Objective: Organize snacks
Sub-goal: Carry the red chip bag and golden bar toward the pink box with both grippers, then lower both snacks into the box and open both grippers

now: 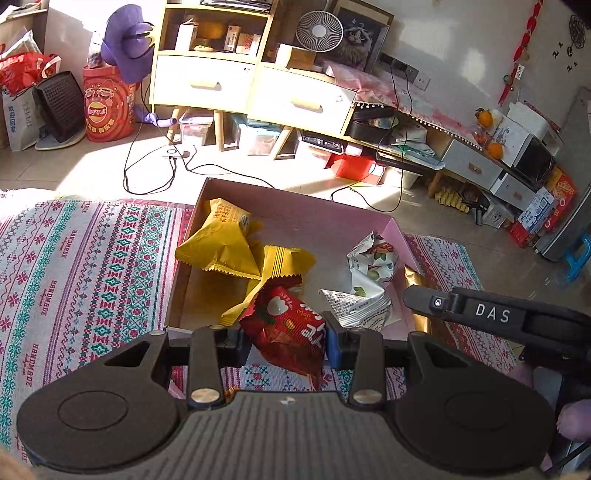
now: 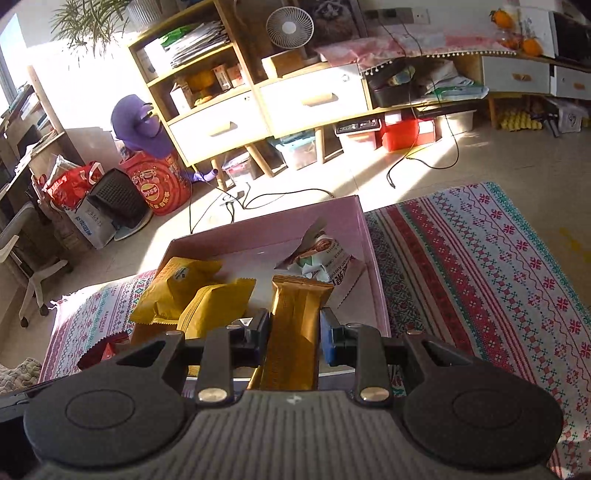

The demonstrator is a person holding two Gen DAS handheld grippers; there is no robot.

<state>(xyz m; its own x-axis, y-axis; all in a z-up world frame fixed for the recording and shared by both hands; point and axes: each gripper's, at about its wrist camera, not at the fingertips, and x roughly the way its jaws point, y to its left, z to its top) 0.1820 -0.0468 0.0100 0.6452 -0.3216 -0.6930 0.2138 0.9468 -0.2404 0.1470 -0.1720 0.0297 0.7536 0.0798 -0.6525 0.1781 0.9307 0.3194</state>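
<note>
**Sunlit living room, snack box on a woven cloth**

A patterned woven cloth (image 1: 92, 266) in red, teal and white covers the low surface under both grippers, with bright sun falling across it and the tiled floor (image 1: 92, 166) beyond.

Nearest in the left wrist view, the left gripper (image 1: 284, 341) pinches a red snack packet (image 1: 291, 332) between its pads, just over the near edge of the pink box (image 1: 314, 218). At the right of that view the right gripper's arm reaches in over the box's near right corner.

In the right wrist view, the right gripper (image 2: 293, 334) is pressed onto a long gold-brown packet (image 2: 295, 325) that stands up between its pads, also over the box's near edge.

Inside the box, two yellow packets (image 1: 218, 240) lie toward the left wall, one overlapping the other. A white packet with a leaf print (image 1: 365, 280) sits crumpled toward the right wall.

Past the box's far edge, black cables (image 1: 155, 173) trail over the floor. Farther back stands a wooden shelf unit (image 1: 210, 55) with white drawers, a small white fan (image 1: 319, 31) on it, and clear storage bins underneath. To the left are a red printed bag (image 1: 107, 107) and a purple plush toy (image 1: 129, 40); to the right, a low cabinet (image 1: 476, 162) carries oranges (image 1: 493, 149).
</note>
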